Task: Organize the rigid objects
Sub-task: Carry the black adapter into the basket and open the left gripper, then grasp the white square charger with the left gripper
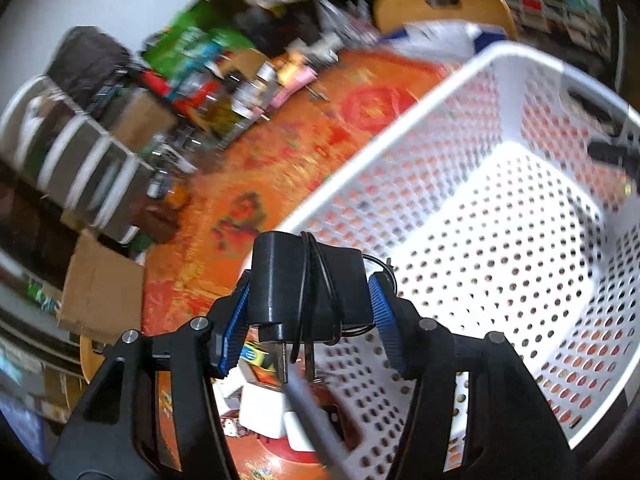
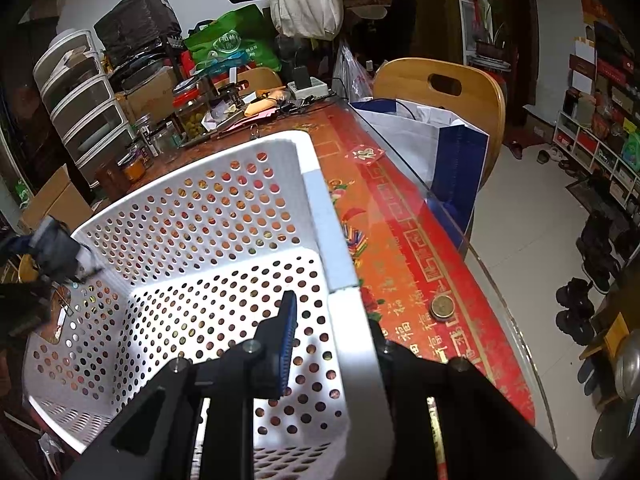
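White perforated plastic basket (image 1: pixel 520 208); matt blk adapter (image 1: pixel 306 284).

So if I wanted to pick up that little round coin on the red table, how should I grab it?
The coin lies flat on the glass-topped table, so there's little to pinch. Come straight down from above and close the fingers on its thin rim, on opposite sides. It sits apart from the basket with nothing crowding it. It may be easier to slide it to the table edge first.

white perforated basket (image 2: pixel 192 216), black adapter (image 1: pixel 306 280), red-orange floral tablecloth (image 1: pixel 248 184).
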